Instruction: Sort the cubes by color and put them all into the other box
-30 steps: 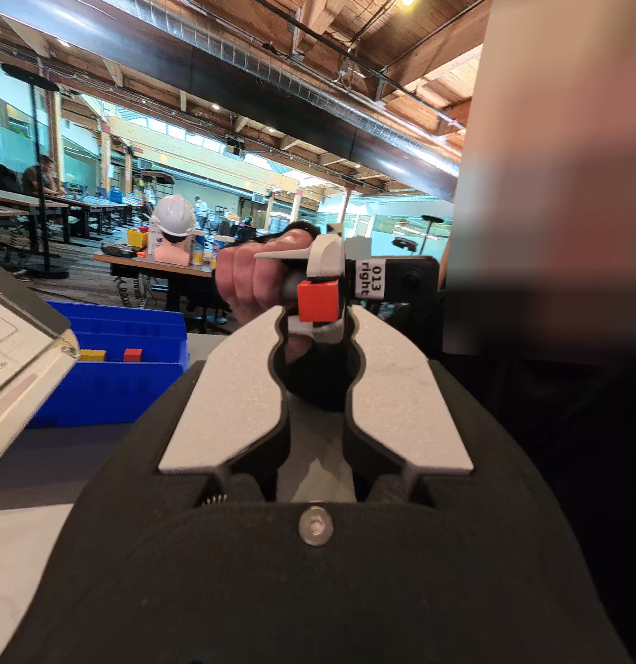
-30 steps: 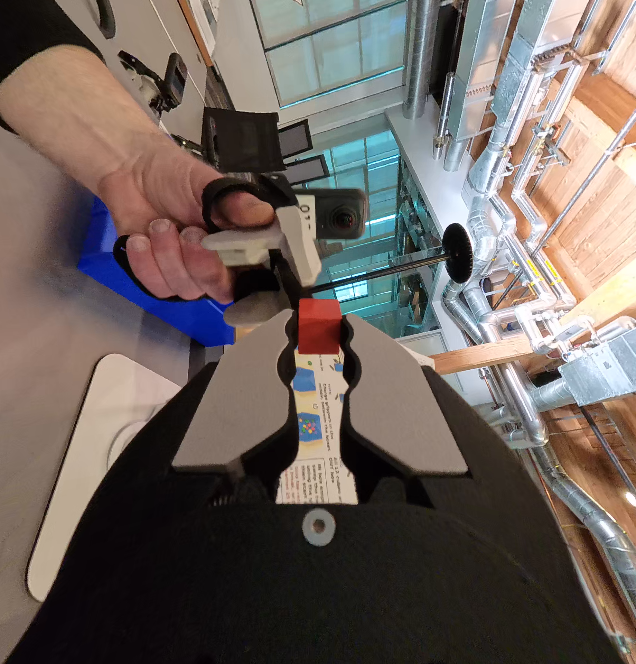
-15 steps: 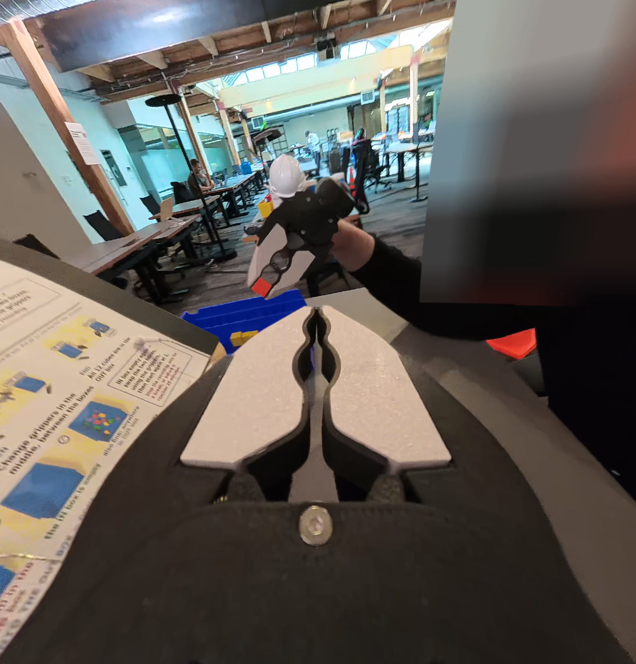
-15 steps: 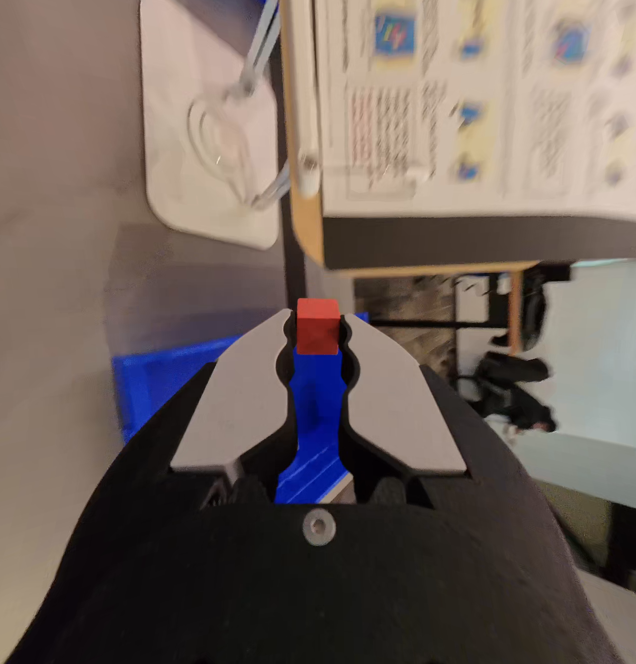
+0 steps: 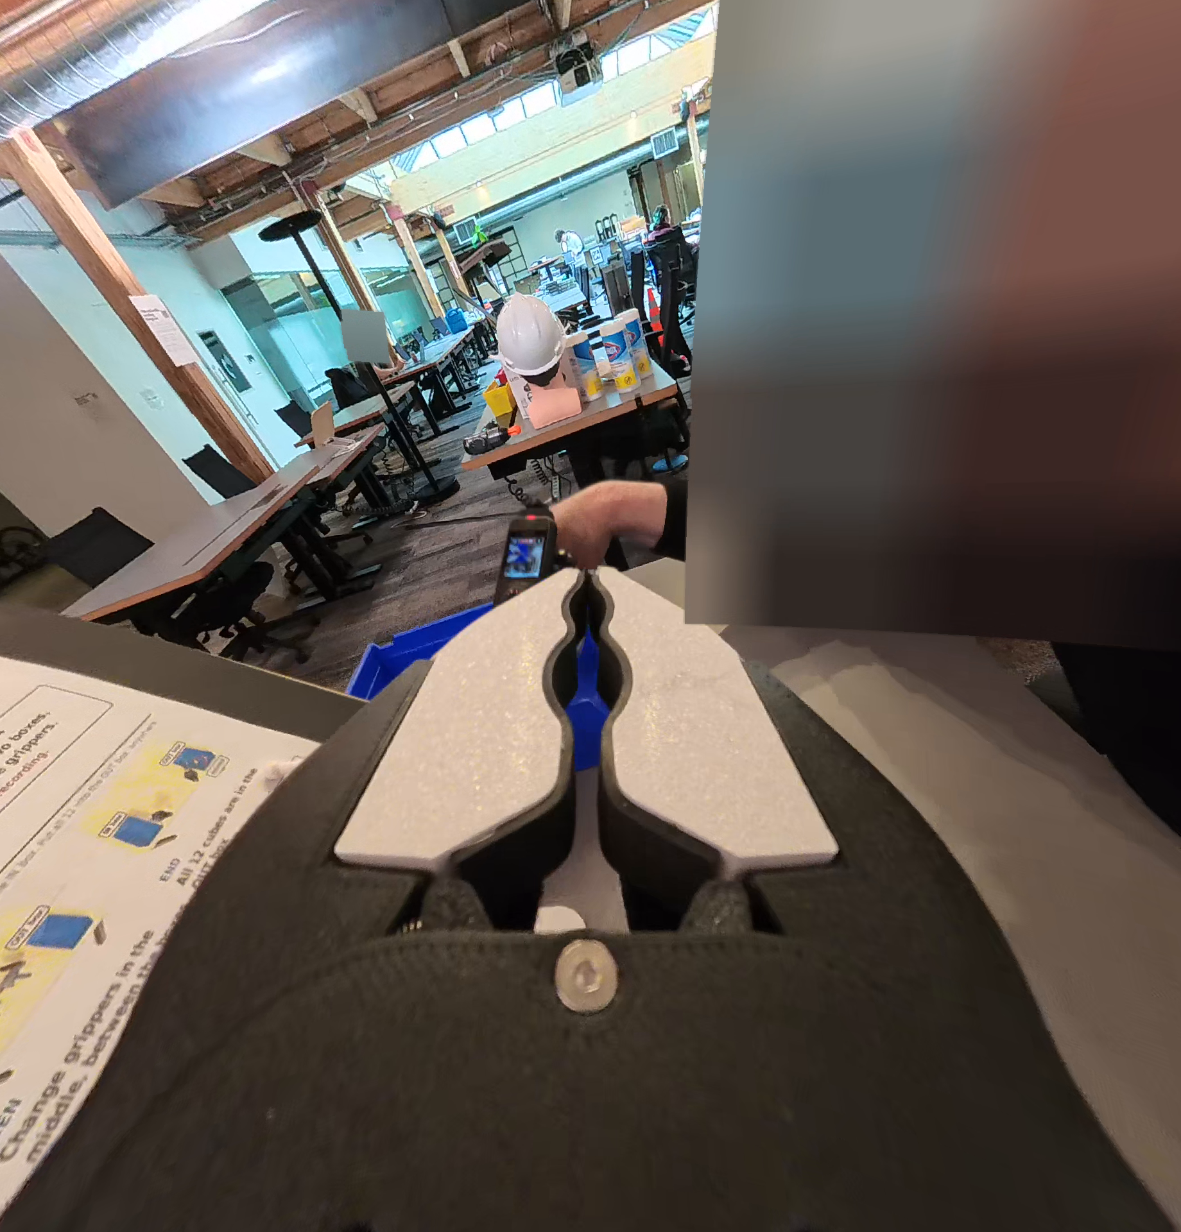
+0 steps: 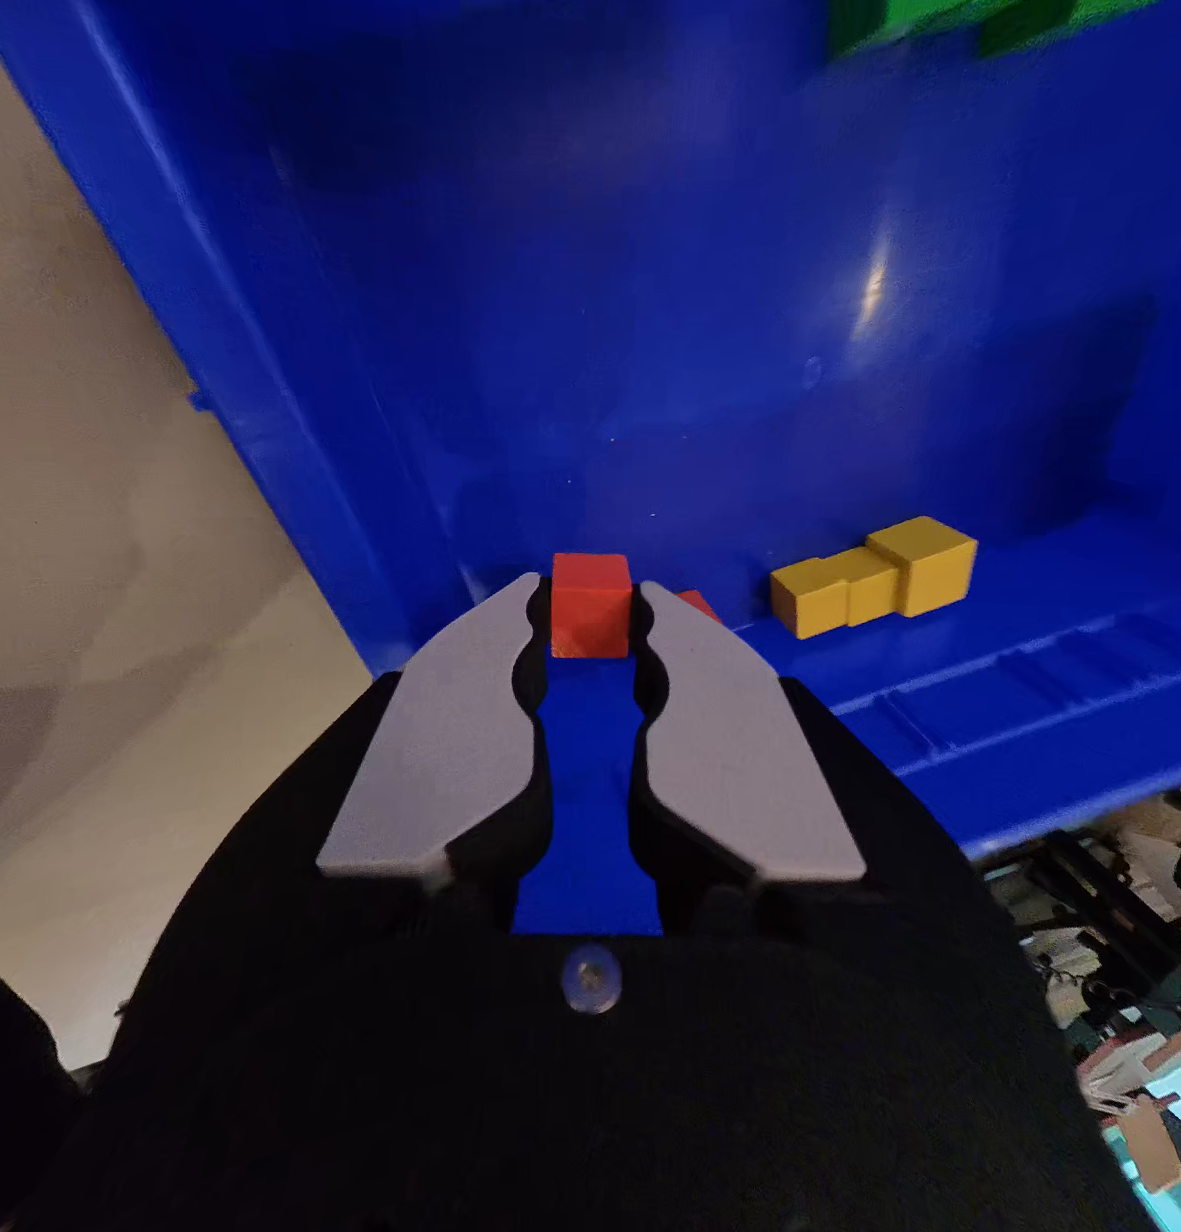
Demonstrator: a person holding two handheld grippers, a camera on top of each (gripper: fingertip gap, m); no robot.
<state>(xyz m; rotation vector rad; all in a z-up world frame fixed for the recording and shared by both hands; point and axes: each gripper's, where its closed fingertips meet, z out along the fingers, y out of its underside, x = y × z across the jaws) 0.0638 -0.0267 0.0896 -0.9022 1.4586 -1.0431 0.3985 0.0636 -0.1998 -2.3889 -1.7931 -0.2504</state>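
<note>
My right gripper (image 6: 589, 590) is shut on a red cube (image 6: 588, 603) and holds it inside a blue box (image 6: 574, 267), close to the box floor. A second red cube (image 6: 698, 603) peeks out just behind my right finger. Yellow cubes (image 6: 874, 577) sit in a row to the right of it, and green cubes (image 6: 961, 20) lie at the top edge. My left gripper (image 5: 586, 580) is shut and empty, held above the table. Past its tips I see the blue box (image 5: 414, 650) and the hand with the other gripper's camera (image 5: 528, 553).
An instruction sheet on a black stand (image 5: 74, 833) is at the left of the left wrist view. A white mat (image 5: 974, 753) lies on the grey table to the right. In the right wrist view the tabletop (image 6: 108, 533) is left of the box. Across from one pair of fingers to the other is roughly 45 cm.
My right gripper has swung down with the red cube from mid-air into the blue box. My left gripper went from open to shut and turned toward the box.
</note>
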